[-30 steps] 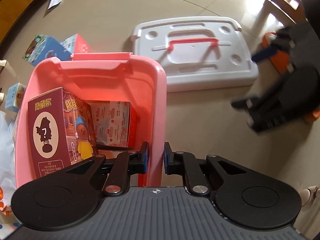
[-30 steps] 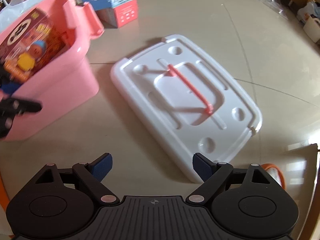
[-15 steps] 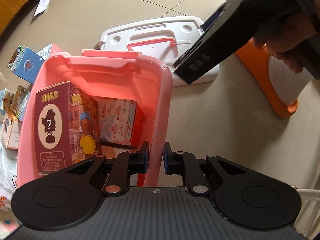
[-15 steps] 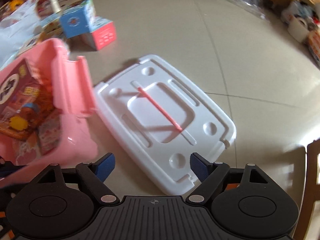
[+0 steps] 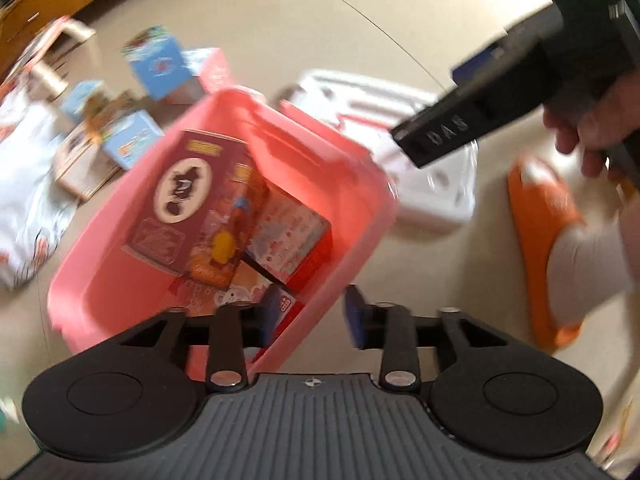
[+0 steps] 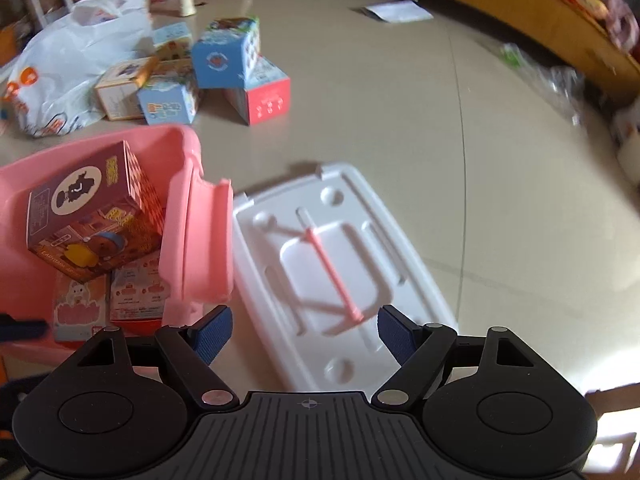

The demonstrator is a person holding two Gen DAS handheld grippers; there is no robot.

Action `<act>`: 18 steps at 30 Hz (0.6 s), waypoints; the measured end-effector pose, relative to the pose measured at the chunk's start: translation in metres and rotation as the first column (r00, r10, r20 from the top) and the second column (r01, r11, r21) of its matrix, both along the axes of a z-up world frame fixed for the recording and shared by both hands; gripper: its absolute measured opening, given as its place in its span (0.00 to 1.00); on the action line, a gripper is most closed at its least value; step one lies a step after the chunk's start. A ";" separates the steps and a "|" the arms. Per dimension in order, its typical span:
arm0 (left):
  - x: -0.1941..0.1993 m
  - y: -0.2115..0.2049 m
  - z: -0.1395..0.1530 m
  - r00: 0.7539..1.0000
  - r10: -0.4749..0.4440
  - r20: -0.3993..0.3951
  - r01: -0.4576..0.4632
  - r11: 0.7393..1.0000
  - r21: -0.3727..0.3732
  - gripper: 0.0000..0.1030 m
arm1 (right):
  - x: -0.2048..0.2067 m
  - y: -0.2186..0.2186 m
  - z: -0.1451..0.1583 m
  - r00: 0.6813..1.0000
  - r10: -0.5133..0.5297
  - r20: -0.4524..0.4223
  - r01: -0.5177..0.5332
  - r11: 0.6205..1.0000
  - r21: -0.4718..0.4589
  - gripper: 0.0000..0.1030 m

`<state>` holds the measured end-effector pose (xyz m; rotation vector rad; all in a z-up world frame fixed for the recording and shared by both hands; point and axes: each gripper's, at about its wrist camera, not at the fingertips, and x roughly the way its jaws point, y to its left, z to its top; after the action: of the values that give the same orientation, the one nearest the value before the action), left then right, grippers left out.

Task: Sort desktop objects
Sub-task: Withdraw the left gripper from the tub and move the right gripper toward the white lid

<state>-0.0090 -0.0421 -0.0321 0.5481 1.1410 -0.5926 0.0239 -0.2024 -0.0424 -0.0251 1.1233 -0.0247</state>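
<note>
A pink storage bin [image 5: 340, 184] sits on the floor, also seen in the right wrist view [image 6: 188, 184]. It holds a maroon toy box [image 5: 188, 204] [image 6: 88, 216] and smaller pink boxes [image 5: 292, 240]. My left gripper [image 5: 314, 314] straddles the bin's right wall with its jaws apart, one inside and one outside. My right gripper [image 6: 305, 334] is open and empty above the white lid [image 6: 340, 272] with a pink handle [image 6: 330, 268]. The lid also shows in the left wrist view [image 5: 436, 188].
Several loose toy boxes [image 6: 224, 68] lie on the floor beyond the bin, next to a white plastic bag [image 6: 76, 60]. An orange slipper [image 5: 548, 240] on a foot is right of the bin. A wooden cabinet [image 6: 520, 12] runs along the far side.
My left gripper opened from shut on the bin's right wall, and the bin now looks rotated and the view blurred. My right gripper moved over the white lid, closer to the bin.
</note>
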 end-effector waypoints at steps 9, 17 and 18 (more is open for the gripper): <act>0.001 0.033 0.036 0.893 0.448 0.037 -0.440 0.888 -0.130 0.73 | 0.023 -0.012 0.021 0.975 0.204 -0.085 -0.211 0.975 -0.075 0.75; 0.015 0.054 0.036 0.761 0.641 0.104 -0.634 0.768 -0.093 0.91 | 0.043 -0.022 0.009 0.950 0.293 -0.109 -0.300 0.952 -0.054 0.82; 0.020 0.055 0.033 0.750 0.655 0.092 -0.649 0.756 -0.084 0.91 | 0.046 -0.023 0.006 0.951 0.290 -0.112 -0.297 0.954 -0.049 0.82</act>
<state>0.0109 0.0133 0.0013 0.1069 1.1143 0.0295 0.0697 -0.2252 -0.0362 -0.2545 1.2127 0.2081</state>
